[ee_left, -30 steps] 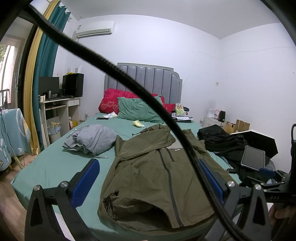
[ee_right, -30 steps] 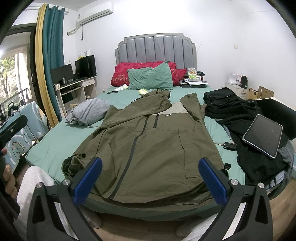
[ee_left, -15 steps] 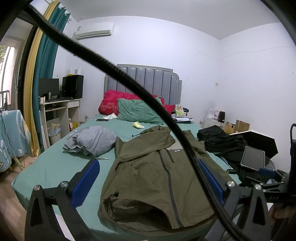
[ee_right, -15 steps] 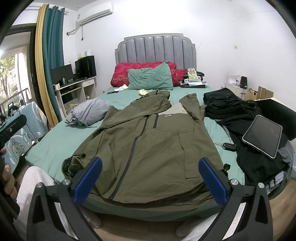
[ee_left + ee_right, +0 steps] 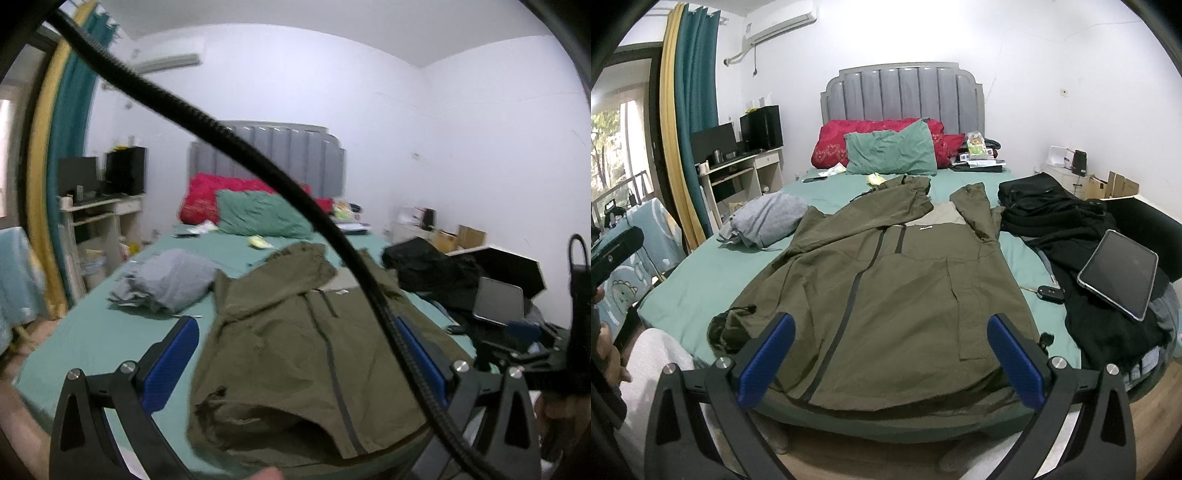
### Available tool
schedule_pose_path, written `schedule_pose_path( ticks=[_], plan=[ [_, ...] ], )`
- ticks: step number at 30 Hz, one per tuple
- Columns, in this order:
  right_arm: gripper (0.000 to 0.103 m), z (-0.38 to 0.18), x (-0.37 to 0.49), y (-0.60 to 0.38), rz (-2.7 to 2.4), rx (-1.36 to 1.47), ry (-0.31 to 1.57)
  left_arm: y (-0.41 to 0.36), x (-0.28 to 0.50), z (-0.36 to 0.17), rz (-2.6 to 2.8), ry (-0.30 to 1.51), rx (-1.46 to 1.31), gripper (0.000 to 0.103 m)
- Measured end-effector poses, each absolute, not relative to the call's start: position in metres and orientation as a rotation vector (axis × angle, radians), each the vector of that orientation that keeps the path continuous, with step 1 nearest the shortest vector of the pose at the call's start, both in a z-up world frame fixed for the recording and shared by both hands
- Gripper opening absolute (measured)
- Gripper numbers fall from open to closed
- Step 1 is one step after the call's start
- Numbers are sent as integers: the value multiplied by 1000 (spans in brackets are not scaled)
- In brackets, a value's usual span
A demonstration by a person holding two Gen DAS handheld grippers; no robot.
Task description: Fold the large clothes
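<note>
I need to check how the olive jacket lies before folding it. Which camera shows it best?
The right wrist view: the olive jacket lies flat, sharp and whole, from hood to hem. In the left wrist view the jacket is blurred, seen at an angle, and crossed by a black cable.

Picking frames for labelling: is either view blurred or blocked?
Left wrist view: motion-blurred overall, and a black cable cuts diagonally across the jacket. Right wrist view: sharp, jacket unobstructed, with bright daylight at the window. Both bend straight lines near the edges.
</note>
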State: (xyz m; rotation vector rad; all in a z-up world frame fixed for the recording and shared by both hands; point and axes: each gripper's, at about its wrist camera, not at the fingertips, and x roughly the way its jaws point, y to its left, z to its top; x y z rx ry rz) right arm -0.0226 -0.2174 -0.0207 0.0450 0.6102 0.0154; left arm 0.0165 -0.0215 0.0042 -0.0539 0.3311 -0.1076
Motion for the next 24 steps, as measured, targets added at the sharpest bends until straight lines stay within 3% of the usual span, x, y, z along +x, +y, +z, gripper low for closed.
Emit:
schedule_pose_path(
  ticks=[8,13,19,24],
  plan=[
    [102,-40,58,-253,18,29,647,-1,100,-23,-125,436,-49,103],
    [74,-63,145,-287,43,88,726,33,182,-45,-128,484,-107,103],
    [59,-93,274,-309,59,84,787,81,285,-85,-85,550,-141,103],
    [59,-120,394,-311,55,69,824,126,353,-119,-9,574,-147,103]
  ],
)
